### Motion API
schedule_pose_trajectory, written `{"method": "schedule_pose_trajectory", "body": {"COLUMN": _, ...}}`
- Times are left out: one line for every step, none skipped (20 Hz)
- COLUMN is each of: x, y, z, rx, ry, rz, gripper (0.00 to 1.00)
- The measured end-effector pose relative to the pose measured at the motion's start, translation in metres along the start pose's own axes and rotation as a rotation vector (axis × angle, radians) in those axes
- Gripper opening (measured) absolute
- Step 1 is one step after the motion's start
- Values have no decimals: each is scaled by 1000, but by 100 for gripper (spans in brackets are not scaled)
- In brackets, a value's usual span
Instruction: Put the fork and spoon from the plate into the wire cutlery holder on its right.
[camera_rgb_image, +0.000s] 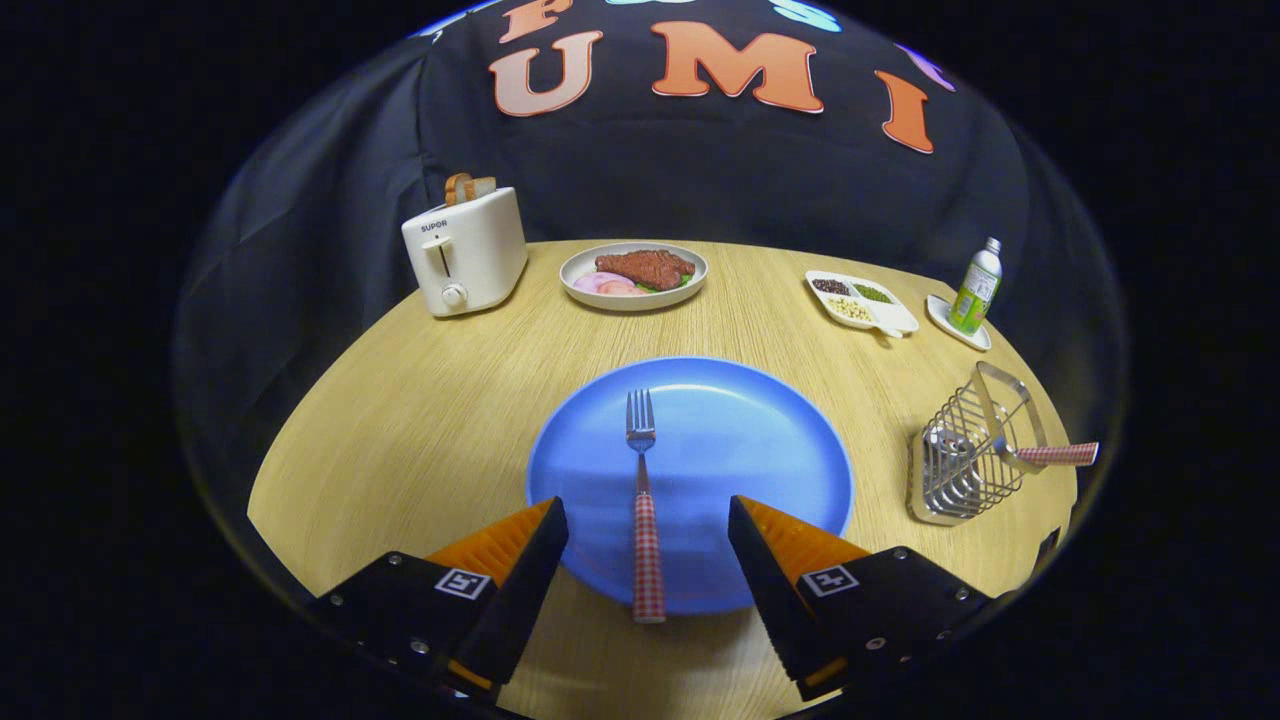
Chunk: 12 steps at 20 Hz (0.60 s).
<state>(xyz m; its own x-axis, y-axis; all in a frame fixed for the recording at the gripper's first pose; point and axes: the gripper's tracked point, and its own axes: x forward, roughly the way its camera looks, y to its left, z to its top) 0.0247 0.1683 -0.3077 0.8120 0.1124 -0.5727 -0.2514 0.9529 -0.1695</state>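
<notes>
Fork (642, 470), steel with a red-checked handle, lies lengthwise down the middle of the round blue plate (760, 440), tines pointing away, handle end hanging just over the near rim. That overhang leaves a free end to pinch without scraping the plate.

Gripper (648, 530) hovers above the near rim with its fingers spread wide, one on each side of the checked handle, neither touching it. Nothing is held. The handle sits between the fingers, so I judge this to be the line-up for a grasp on the handle.

Wire cutlery holder (965, 455), a chrome basket, stands on the pale wooden table (400, 430) to the right of the plate, apart from it. A second red-checked handle (1058, 455) sticks out over its rim, leaning outward. I take this to be the spoon, already placed, though its bowl is hidden inside the wires.

Judgement: half done; fork remains.

Beyond the plate: a cream toaster (465, 255) with bread in its slot, a grey dish of steak and sliced meats (634, 275), a white divided tray of beans (860, 302), and a green-labelled bottle (976, 288) on a small white saucer.
</notes>
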Motion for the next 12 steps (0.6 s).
{"method": "schedule_pose_trajectory", "body": {"x": 2, "y": 1, "z": -3, "rx": 1, "ry": 8, "rz": 2, "gripper": 95}}
{"method": "schedule_pose_trajectory", "body": {"x": 4, "y": 0, "z": -2, "rx": 10, "ry": 6, "rz": 3, "gripper": 87}}
{"method": "schedule_pose_trajectory", "body": {"x": 8, "y": -1, "z": -3, "rx": 18, "ry": 10, "rz": 0, "gripper": 82}}
{"method": "schedule_pose_trajectory", "body": {"x": 11, "y": -2, "z": -5, "rx": 23, "ry": 17, "rz": -5, "gripper": 75}}
{"method": "schedule_pose_trajectory", "body": {"x": 13, "y": -4, "z": -7, "rx": 25, "ry": 25, "rz": -9, "gripper": 71}}
{"method": "schedule_pose_trajectory", "body": {"x": 14, "y": -5, "z": -8, "rx": 26, "ry": 28, "rz": -12, "gripper": 62}}
{"method": "schedule_pose_trajectory", "body": {"x": 15, "y": -6, "z": -9, "rx": 28, "ry": 32, "rz": -11, "gripper": 57}}
{"method": "schedule_pose_trajectory", "body": {"x": 17, "y": -5, "z": -10, "rx": 30, "ry": 35, "rz": -9, "gripper": 47}}
{"method": "schedule_pose_trajectory", "body": {"x": 17, "y": -4, "z": -12, "rx": 29, "ry": 40, "rz": -6, "gripper": 40}}
{"method": "schedule_pose_trajectory", "body": {"x": 17, "y": -4, "z": -14, "rx": 29, "ry": 47, "rz": -4, "gripper": 33}}
{"method": "schedule_pose_trajectory", "body": {"x": 15, "y": -2, "z": -14, "rx": 33, "ry": 51, "rz": -2, "gripper": 28}}
{"method": "schedule_pose_trajectory", "body": {"x": 17, "y": -3, "z": -13, "rx": 32, "ry": 49, "rz": -3, "gripper": 17}}
